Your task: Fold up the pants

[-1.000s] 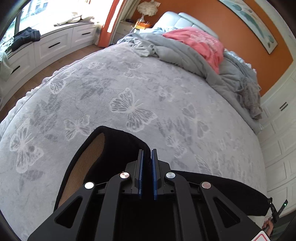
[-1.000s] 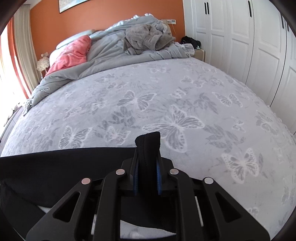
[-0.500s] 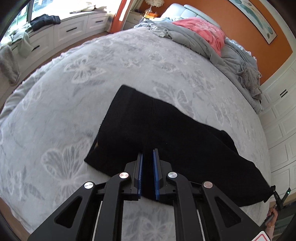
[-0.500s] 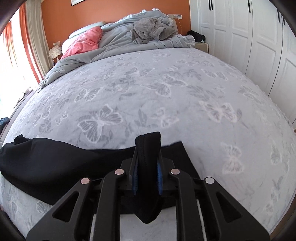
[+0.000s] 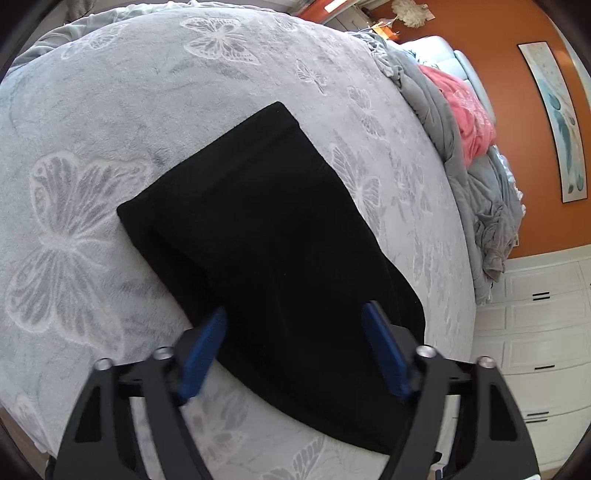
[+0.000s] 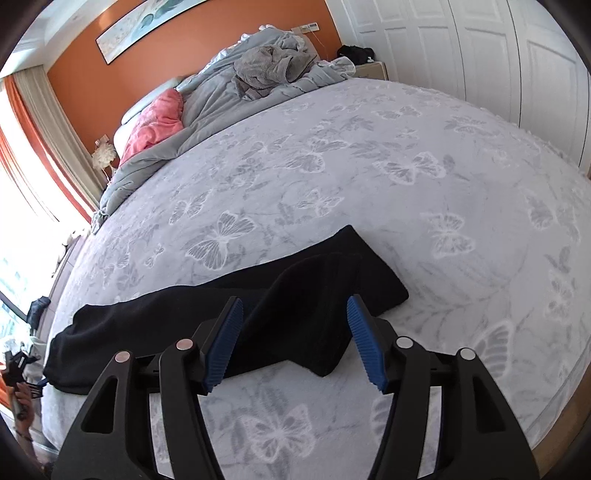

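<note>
While both of my grippers hang over the bed, the black pants (image 5: 266,236) lie flat on the grey butterfly-print blanket (image 5: 110,110), stretched in a long folded band near the blanket's near edge. My left gripper (image 5: 295,332) is opening, its blue pads (image 5: 201,354) spread to either side of the cloth; the fabric shows between them, but neither pad presses on it. My right gripper (image 6: 293,339) is opening too, its ribbed blue pads (image 6: 364,339) standing apart above the other end of the pants (image 6: 221,306), where a loose fold of fabric rises in a soft ridge between them without being pinched. At the far end of the bed a crumpled grey duvet (image 6: 229,96) is bunched up beside a pink cover (image 6: 155,125), in front of an orange wall (image 6: 96,85) with a long framed picture (image 6: 147,18). White cupboard doors (image 6: 480,55) stand to the right.
</note>
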`<state>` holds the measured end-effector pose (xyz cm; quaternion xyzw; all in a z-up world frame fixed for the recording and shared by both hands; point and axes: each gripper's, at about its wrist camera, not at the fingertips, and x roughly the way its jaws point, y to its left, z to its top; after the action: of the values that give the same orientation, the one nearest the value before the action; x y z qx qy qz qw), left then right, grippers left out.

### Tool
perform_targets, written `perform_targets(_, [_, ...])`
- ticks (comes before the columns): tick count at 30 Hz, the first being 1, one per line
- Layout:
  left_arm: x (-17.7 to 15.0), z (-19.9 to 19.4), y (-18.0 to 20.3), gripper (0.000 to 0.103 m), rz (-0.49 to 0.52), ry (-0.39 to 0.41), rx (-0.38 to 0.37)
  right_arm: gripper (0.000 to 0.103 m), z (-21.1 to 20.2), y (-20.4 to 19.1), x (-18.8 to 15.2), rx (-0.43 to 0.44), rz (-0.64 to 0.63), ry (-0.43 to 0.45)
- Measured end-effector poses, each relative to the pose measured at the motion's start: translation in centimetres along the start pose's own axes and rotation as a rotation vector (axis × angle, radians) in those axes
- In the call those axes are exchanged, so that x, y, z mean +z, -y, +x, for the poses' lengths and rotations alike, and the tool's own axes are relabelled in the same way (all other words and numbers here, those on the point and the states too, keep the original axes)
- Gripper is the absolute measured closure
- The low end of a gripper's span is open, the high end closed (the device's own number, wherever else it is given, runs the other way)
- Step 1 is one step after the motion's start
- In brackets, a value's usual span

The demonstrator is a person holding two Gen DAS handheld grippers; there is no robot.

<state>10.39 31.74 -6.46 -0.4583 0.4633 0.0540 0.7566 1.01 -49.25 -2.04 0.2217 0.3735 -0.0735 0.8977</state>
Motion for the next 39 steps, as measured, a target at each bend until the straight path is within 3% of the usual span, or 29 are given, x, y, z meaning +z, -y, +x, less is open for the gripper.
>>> perform_targets(2, [0.2,0.4,0.3,0.095,0.016,-0.005,-0.009,0.045,0.2,-0.1,-0.2,0.031,0.037,-0.042])
perform_targets(3, [0.1,0.3,0.2,0.100,0.016,0.000,-0.019,0.044,0.5,-0.3,-0.2,0.058,0.054,-0.070])
perform_targets(9, [0.0,0.0,-1.8,0.101,-0.034,0.019,-0.062,0.037,4.9,-1.5,0.3,0.122,0.183,-0.184])
perform_targets(11, [0.1,0.1,-1.6,0.101,-0.001,0.021,-0.038,0.040,7.7,-1.2,0.6,0.073,0.225,-0.214])
perform_targets(13, [0.4,0.2,-1.1,0.101,0.030,0.023,-0.031,0.093,10.5,-0.9,0.8,0.003,0.218,-0.238])
perform_targets(14, [0.7,0.1,-0.7,0.101,0.046,0.031,-0.028,0.099,11.3,-0.9,1.1,-0.012,0.227,-0.241])
perform_targets(15, [0.9,-0.4,-0.4,0.102,0.053,0.052,-0.044,0.100,10.8,-1.0,1.8,0.015,0.250,-0.203])
perform_targets(18, [1.7,-3.4,1.7,0.102,0.124,0.111,-0.175,0.100,3.9,-4.9,5.5,0.248,0.164,0.039])
perform_targets(20, [1.6,-4.7,2.7,0.102,0.186,0.141,-0.186,0.100,0.5,-7.0,6.2,0.245,0.049,0.114])
perform_targets(22, [1.5,-3.9,2.1,0.102,0.211,0.138,-0.109,0.100,2.3,-5.6,5.3,0.144,0.032,0.059])
perform_targets(26, [1.4,0.3,-3.4,0.102,0.053,-0.028,-0.030,0.100,10.0,0.8,0.5,0.026,0.188,-0.153])
perform_targets(28, [1.0,0.8,-3.7,0.102,0.069,-0.032,0.011,0.100,12.0,1.1,-1.4,-0.018,0.181,-0.224])
perform_targets(30, [0.8,0.4,-2.6,0.102,0.127,-0.011,0.027,0.099,11.7,0.6,-1.0,-0.019,0.181,-0.208])
perform_targets(33, [2.2,-1.0,0.4,0.102,0.162,0.031,-0.031,0.099,10.8,-0.4,1.7,0.028,0.223,-0.149])
perform_targets(36, [3.1,-4.3,4.9,0.102,0.283,0.102,-0.068,0.100,7.4,-3.4,5.2,0.151,0.191,-0.014])
perform_targets(39, [2.8,-5.8,5.1,0.101,0.363,0.113,0.014,0.099,6.1,-3.5,5.1,0.109,0.121,-0.001])
